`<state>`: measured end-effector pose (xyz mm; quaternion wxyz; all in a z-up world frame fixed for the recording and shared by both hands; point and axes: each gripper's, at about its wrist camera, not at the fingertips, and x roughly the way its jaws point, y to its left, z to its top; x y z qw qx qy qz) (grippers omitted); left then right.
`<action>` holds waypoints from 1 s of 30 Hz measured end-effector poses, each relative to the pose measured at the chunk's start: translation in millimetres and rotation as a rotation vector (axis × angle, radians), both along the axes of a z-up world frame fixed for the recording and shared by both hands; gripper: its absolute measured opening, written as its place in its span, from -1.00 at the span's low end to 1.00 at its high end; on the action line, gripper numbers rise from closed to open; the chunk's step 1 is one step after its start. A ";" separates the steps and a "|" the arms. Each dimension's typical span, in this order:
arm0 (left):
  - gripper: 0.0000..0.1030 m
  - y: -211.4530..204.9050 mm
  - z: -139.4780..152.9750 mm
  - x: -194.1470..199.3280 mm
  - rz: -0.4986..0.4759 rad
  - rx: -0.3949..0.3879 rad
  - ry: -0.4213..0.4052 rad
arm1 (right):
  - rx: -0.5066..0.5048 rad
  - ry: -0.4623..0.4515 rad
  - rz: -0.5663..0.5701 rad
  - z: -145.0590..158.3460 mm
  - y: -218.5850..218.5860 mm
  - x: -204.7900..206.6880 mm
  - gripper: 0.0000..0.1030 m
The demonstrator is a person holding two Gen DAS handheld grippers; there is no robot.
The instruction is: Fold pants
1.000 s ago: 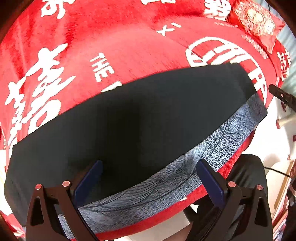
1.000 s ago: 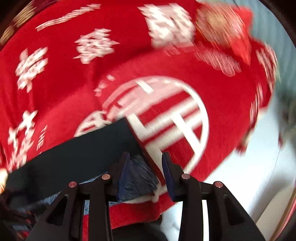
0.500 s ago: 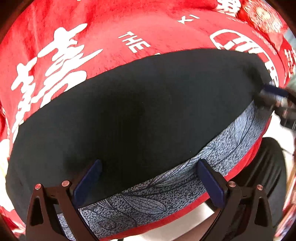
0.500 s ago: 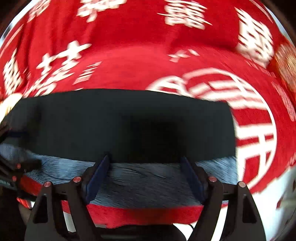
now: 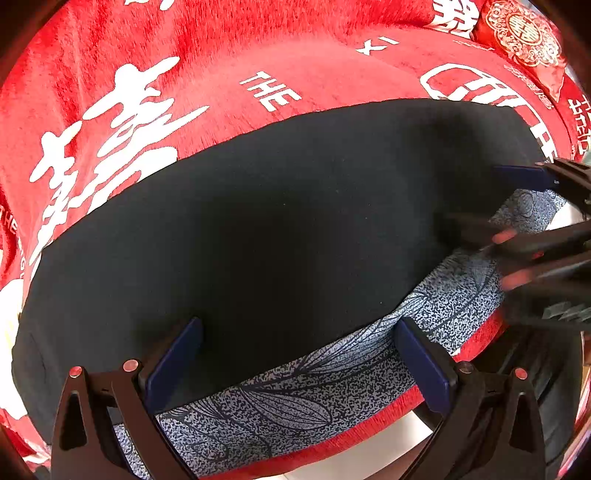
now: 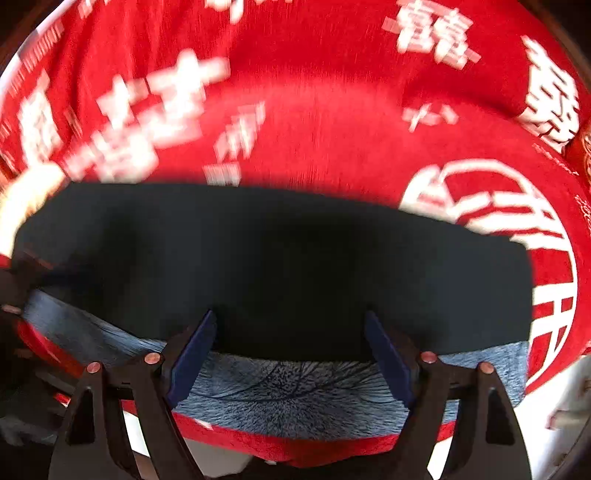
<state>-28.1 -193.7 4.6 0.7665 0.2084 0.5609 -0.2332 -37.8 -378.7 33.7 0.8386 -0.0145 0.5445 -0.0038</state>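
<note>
The black pants (image 5: 280, 236) lie flat in a wide band across a red blanket, with a blue-grey leaf-patterned waistband (image 5: 295, 398) along the near edge. They also show in the right wrist view (image 6: 280, 266), waistband (image 6: 295, 387) nearest. My left gripper (image 5: 299, 358) is open, its fingers straddling the near edge over the waistband. My right gripper (image 6: 291, 347) is open too, over the same edge further right. The right gripper also shows at the right edge of the left wrist view (image 5: 546, 221), blurred, just above the pants' right end.
The red blanket (image 5: 207, 66) with white lettering covers the bed. A red embroidered cushion (image 5: 524, 29) lies at the far right. The bed's near edge drops to a pale floor (image 5: 369, 454) just below the waistband.
The right gripper opened from nearly shut and swung left from the pants' right corner to over the waistband. The left gripper moved in closer over the pants, still open.
</note>
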 end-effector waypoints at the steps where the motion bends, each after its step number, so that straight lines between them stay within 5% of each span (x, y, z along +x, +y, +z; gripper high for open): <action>1: 1.00 0.5 1.4 -5.2 0.000 -0.003 -0.004 | -0.036 0.003 -0.004 -1.9 3.0 1.2 0.91; 5: 1.00 2.7 4.1 -13.4 -0.016 -0.014 -0.025 | 0.016 0.049 -0.053 -0.3 -7.8 5.3 0.99; 10: 1.00 14.6 23.5 -19.9 -0.016 0.031 -0.071 | 0.073 -0.022 -0.051 25.7 0.0 -1.5 0.99; 13: 1.00 47.6 45.1 -20.8 0.004 -0.031 -0.094 | 0.111 -0.053 -0.003 39.0 17.0 2.2 0.99; 17: 1.00 122.0 53.8 2.7 0.177 -0.133 -0.032 | 0.186 -0.070 0.100 41.9 65.2 20.0 0.99; 21: 1.00 192.8 34.0 22.8 0.357 -0.062 -0.016 | 0.241 -0.034 0.224 21.0 113.1 39.0 0.99; 23: 1.00 213.6 19.5 26.1 0.398 -0.030 0.026 | 0.142 0.020 0.188 2.1 119.1 46.9 0.98; 25: 1.00 220.5 24.6 16.5 0.366 -0.050 0.007 | 0.016 -0.021 0.177 10.8 128.5 45.0 0.96; 30: 1.00 224.7 28.9 8.0 0.362 -0.055 0.001 | 0.057 -0.093 0.340 51.2 173.3 65.3 0.95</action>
